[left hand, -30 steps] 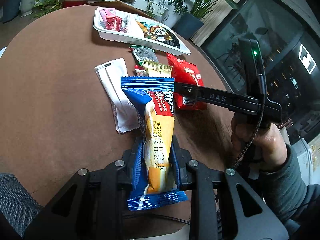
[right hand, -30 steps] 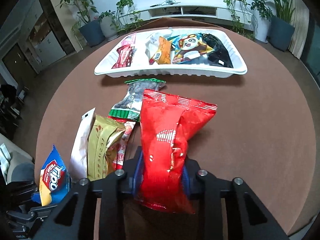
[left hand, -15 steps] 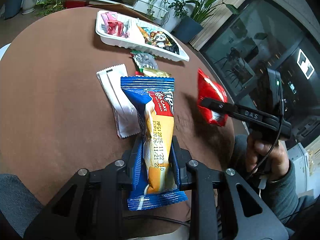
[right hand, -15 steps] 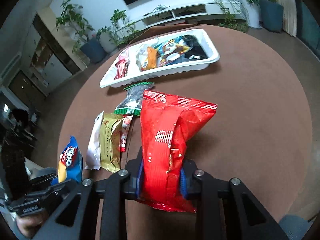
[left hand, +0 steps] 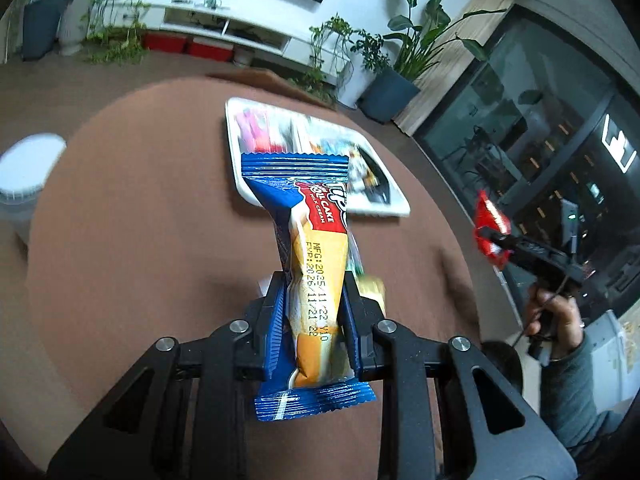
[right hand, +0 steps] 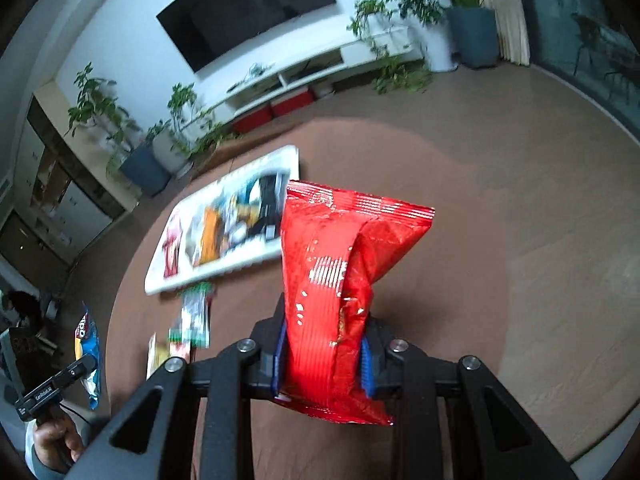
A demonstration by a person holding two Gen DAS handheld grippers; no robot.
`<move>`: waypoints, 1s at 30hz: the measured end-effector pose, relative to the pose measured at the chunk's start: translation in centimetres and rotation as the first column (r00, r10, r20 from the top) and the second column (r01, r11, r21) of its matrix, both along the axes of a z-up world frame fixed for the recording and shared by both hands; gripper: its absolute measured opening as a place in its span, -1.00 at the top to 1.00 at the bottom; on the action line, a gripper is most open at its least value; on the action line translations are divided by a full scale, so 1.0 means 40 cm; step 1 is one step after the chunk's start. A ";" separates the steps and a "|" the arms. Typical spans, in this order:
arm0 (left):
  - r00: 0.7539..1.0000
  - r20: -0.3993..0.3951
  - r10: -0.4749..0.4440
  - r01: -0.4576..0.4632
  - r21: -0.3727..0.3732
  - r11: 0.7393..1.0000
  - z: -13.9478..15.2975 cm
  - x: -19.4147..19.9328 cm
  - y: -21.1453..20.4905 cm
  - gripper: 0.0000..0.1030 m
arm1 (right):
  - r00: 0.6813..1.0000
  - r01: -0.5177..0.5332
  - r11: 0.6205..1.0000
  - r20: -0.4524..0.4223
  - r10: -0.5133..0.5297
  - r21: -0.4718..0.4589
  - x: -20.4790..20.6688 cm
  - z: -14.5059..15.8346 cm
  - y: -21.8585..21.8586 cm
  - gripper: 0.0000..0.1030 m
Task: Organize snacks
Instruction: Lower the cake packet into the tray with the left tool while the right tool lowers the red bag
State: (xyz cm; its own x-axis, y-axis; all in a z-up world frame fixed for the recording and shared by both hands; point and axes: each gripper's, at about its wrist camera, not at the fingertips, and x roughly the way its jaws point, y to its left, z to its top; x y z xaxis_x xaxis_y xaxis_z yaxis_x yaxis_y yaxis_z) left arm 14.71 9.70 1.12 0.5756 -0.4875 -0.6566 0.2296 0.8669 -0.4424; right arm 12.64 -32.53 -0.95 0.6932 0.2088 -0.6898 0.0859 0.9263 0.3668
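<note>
Grippers each clamp a snack, roll cake pack left, red packet right; carry both level over the white tray before releasing.

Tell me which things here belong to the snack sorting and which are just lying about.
Part of the job: blue roll cake packet in left gripper; red snack bag in right gripper; white tray; loose packets.

Just lying about: potted plants, television.
</note>
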 end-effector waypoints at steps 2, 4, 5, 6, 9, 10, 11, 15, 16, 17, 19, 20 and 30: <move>1.000 0.019 -0.001 0.000 0.017 1.000 0.034 0.058 0.000 0.54 | 0.999 -0.021 1.000 0.041 0.021 -0.012 0.046 0.047 0.012 0.41; 0.999 0.037 -0.006 0.005 0.036 0.999 0.065 0.114 -0.007 0.54 | 0.996 -0.055 0.998 0.072 0.056 -0.014 0.089 0.078 0.037 0.41; 0.999 0.045 -0.012 0.010 0.049 0.999 0.082 0.152 -0.016 0.54 | 0.993 -0.081 0.997 0.086 0.082 -0.014 0.118 0.093 0.058 0.41; 0.999 0.046 -0.017 0.015 0.056 0.998 0.092 0.181 -0.023 0.54 | 0.990 -0.106 0.994 0.095 0.107 -0.017 0.146 0.104 0.080 0.41; 0.998 0.050 -0.036 0.031 0.092 0.995 0.107 0.273 -0.060 0.54 | 0.977 -0.190 0.981 0.087 0.193 -0.043 0.234 0.108 0.171 0.41; 0.998 0.044 -0.045 0.040 0.104 0.994 0.106 0.301 -0.072 0.54 | 0.973 -0.214 0.976 0.080 0.217 -0.049 0.262 0.103 0.197 0.41; 0.998 0.038 -0.050 0.046 0.112 0.993 0.103 0.330 -0.084 0.54 | 0.969 -0.236 0.970 0.064 0.240 -0.062 0.293 0.093 0.226 0.41; 0.998 0.006 -0.060 0.059 0.138 0.989 0.073 0.425 -0.120 0.54 | 0.957 -0.291 0.951 -0.009 0.292 -0.104 0.395 0.035 0.307 0.41; 0.998 0.001 -0.057 0.056 0.143 0.988 0.064 0.446 -0.125 0.54 | 0.954 -0.300 0.947 -0.027 0.299 -0.118 0.414 0.020 0.321 0.41; 0.998 -0.004 -0.055 0.055 0.155 0.986 0.049 0.469 -0.144 0.54 | 0.951 -0.309 0.941 -0.045 0.306 -0.134 0.433 0.004 0.336 0.41; 0.998 -0.024 -0.053 0.056 0.167 0.984 0.025 0.506 -0.156 0.54 | 0.944 -0.329 0.930 -0.068 0.322 -0.163 0.459 -0.021 0.355 0.41; 0.998 -0.030 -0.054 0.059 0.176 0.983 0.013 0.520 -0.160 0.54 | 0.941 -0.339 0.923 -0.084 0.329 -0.180 0.474 -0.035 0.370 0.41; 0.995 -0.091 -0.050 0.069 0.228 0.971 -0.129 0.621 -0.244 0.52 | 0.927 -0.372 0.893 -0.156 0.342 -0.252 0.507 -0.126 0.399 0.39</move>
State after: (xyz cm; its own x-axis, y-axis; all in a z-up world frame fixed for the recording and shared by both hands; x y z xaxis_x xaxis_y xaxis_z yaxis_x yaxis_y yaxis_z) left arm 39.54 -0.06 -4.03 0.4882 -0.3493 -0.7998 0.2547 0.9335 -0.2523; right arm 32.93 -16.55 -5.97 0.5283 0.2224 -0.8194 -0.2454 0.9639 0.1034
